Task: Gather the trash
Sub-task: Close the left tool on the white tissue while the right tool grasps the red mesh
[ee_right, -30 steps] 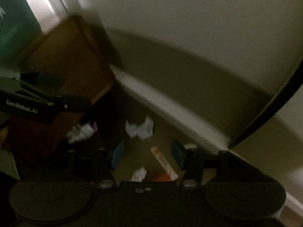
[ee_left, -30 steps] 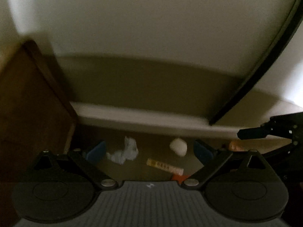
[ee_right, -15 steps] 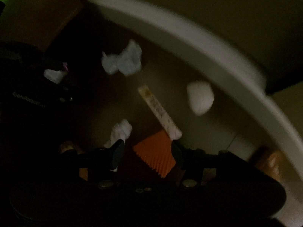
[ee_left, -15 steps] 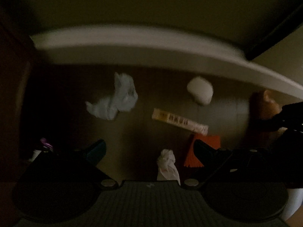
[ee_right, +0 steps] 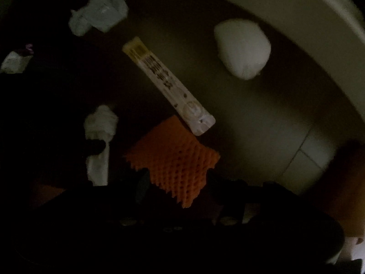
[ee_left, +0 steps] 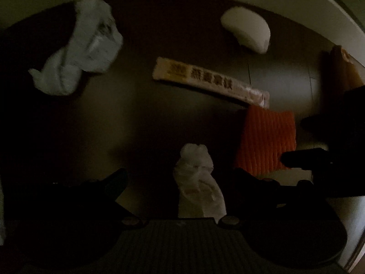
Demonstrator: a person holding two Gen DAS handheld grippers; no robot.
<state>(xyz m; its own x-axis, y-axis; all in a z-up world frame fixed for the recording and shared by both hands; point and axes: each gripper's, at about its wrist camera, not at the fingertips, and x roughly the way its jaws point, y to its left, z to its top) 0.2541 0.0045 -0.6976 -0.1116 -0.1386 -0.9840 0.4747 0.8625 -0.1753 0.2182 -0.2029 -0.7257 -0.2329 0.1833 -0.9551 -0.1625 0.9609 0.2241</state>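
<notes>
Right wrist view alone shows a small wrapper (ee_right: 14,60) at far left. Both grippers are spread wide, nothing gripped: left gripper (ee_left: 180,178) straddles a twisted tissue (ee_left: 198,182), right gripper (ee_right: 175,180) straddles orange foam netting (ee_right: 175,159) on the floor.

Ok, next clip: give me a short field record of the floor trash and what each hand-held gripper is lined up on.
setting: dim tiled floor beside a white baseboard
trash: large crumpled white tissue; round white paper ball; long printed stick sachet; orange foam net sleeve; small twisted white tissue
left hand-held gripper: open, straddling the small twisted tissue
right hand-held gripper: open over the orange sleeve
</notes>
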